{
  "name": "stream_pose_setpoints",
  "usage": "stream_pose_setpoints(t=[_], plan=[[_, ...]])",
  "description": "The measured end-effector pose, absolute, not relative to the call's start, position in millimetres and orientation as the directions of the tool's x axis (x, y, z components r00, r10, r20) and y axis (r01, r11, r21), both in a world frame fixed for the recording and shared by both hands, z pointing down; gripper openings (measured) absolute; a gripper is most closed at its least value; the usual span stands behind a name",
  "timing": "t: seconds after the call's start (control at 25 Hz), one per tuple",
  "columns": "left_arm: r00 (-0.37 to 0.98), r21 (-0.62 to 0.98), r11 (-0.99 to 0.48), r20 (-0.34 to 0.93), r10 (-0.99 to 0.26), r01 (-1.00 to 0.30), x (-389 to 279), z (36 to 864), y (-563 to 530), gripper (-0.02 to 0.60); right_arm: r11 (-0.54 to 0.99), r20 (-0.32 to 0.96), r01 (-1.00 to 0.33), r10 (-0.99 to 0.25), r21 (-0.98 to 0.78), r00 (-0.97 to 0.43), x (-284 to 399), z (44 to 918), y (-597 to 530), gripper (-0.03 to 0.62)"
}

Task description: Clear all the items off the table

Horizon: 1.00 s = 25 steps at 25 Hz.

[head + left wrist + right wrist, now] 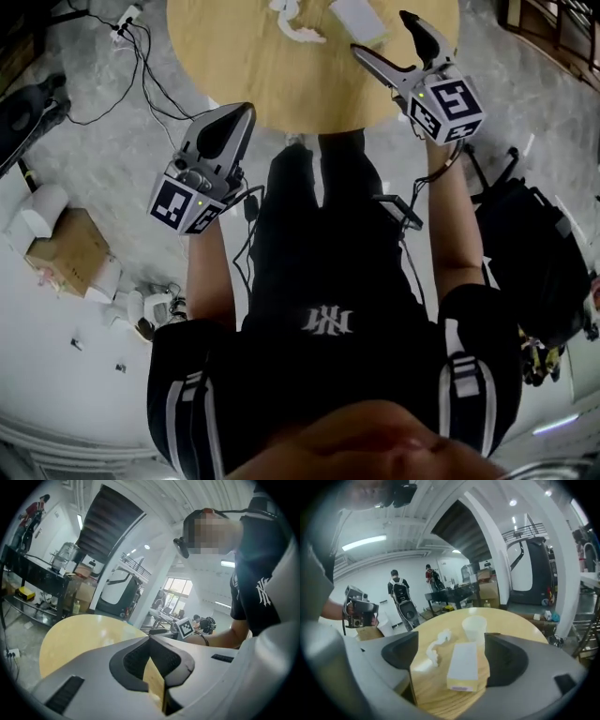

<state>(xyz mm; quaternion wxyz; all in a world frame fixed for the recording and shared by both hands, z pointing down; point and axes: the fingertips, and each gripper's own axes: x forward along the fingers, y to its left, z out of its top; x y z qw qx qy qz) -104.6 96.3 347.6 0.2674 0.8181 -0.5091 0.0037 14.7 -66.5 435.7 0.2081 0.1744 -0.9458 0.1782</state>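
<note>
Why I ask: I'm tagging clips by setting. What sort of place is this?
Probably a big workshop or lab hall, not a home. There is a cluttered black workbench, a cardboard box and loose cables on the floor, and a high ceiling with a mezzanine railing.

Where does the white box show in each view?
Head view: white box at the top edge, beside the right tongs.
Left gripper view: not in it.
Right gripper view: white box low centre, framed by the open tongs, ungripped.
Shared landmark: the round wooden table.
</note>
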Motion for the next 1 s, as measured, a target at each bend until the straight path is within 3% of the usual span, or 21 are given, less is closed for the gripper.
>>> stream_pose_setpoints(t=[0.32, 0.64, 0.76, 0.96, 1.0], plan=[[0.497, 0.435, -0.363, 0.248, -0.831, -0.824, -80.0, 360.9, 63.0, 0.012, 0.912, 0.654, -0.364, -0.159, -0.189, -0.739, 0.2, 510.6, -66.8, 0.446], [0.511, 0.434, -0.37, 0.272, -0.815, -0.821, -64.9, 381.9, 73.4, 0.012, 0.931, 0.713, -0.346, -0.167, -0.112, -0.681, -1.2, 523.5, -66.2, 0.446], [0.511, 0.439, -0.373, 0.254, -0.821, -0.817, -60.4, 385.5, 71.6, 0.012, 0.935, 0.722, -0.339, -0.165, -0.102, -0.672, -3.6, 524.8, -66.8, 0.402], [0.495, 0.397, -0.379, 0.245, -0.834, -0.836, -55.9, 388.2, 55.1, 0.012, 0.931, 0.753, -0.348, -0.151, -0.109, -0.64, -2.1, 538.0, -68.6, 0.398], [0.487, 0.389, -0.375, 0.244, -0.839, -0.842, -55.2, 388.5, 51.5, 0.012, 0.931, 0.754, -0.348, -0.149, -0.111, -0.639, -1.3, 539.1, -68.6, 0.36]])
